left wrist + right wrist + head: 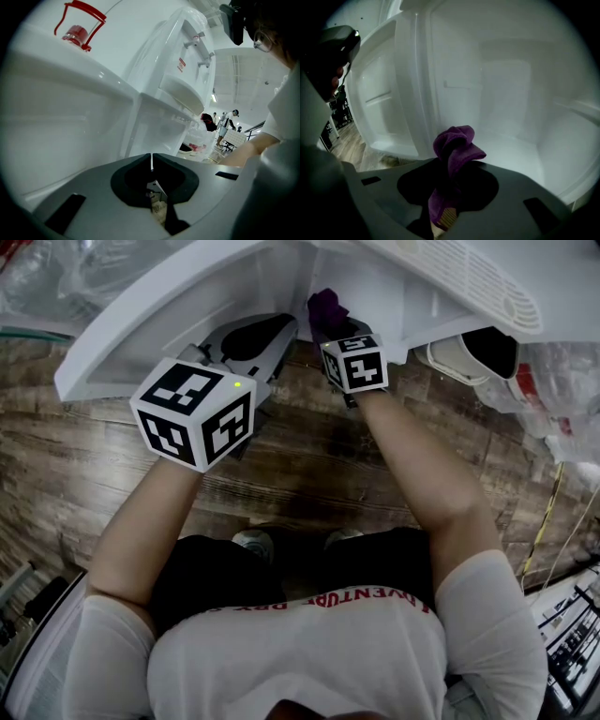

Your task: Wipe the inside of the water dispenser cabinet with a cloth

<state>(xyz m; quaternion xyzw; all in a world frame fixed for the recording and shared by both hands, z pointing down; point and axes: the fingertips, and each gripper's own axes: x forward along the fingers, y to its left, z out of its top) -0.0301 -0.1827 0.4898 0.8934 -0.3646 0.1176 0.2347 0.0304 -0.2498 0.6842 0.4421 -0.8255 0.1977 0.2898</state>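
**Cloth's at the cabinet mouth, and the grip looks a bit sketchy to me**

The right claw (449,164) is pinching the purple cloth (454,143), with a small bunched wad poking out at 12 o'clock toward the white cabinet (511,108) floor. I can't tell if it's touching. The door (377,101) hangs open at 9 o'clock. The left claw (151,160) is pressed together on nothing. My worry is that with so little cloth out front, dragging on the plastic could tug it loose, or the bare claw tips could scrape the wall.
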